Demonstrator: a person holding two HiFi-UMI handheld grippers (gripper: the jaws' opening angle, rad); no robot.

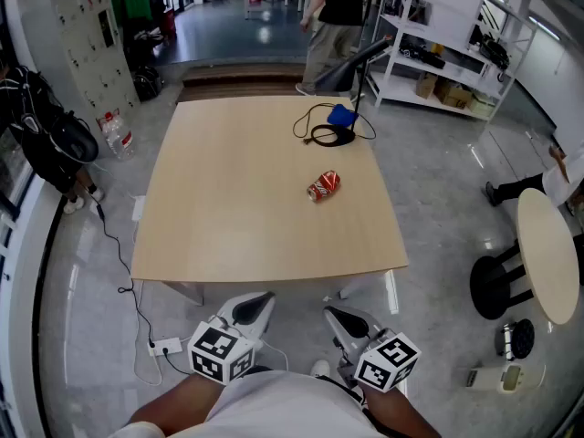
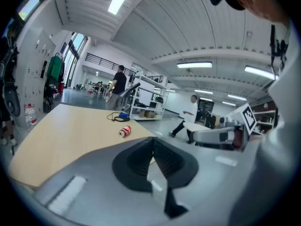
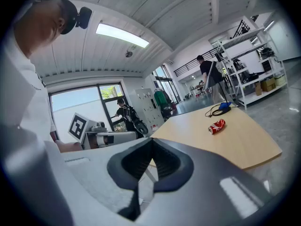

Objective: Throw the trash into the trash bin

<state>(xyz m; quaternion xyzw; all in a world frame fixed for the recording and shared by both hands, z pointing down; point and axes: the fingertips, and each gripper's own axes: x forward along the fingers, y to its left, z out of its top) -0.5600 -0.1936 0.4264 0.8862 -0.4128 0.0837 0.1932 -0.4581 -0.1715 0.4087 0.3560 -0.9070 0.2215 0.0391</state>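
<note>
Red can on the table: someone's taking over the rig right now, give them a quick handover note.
Left gripper: shut, empty, short of the table's near edge.
Right gripper: shut, empty, beside it.
Red can: on its side on the table, right of centre, untouched. A black cable lies near the far edge.
Trash bin: not in any view.
Done: nothing.
Left: grasp the can, find the bin, drop it in.

Open workshop hall: white metal shelving (image 1: 438, 53), wall lockers (image 1: 87, 26), polished grey floor (image 1: 456, 181).
</note>
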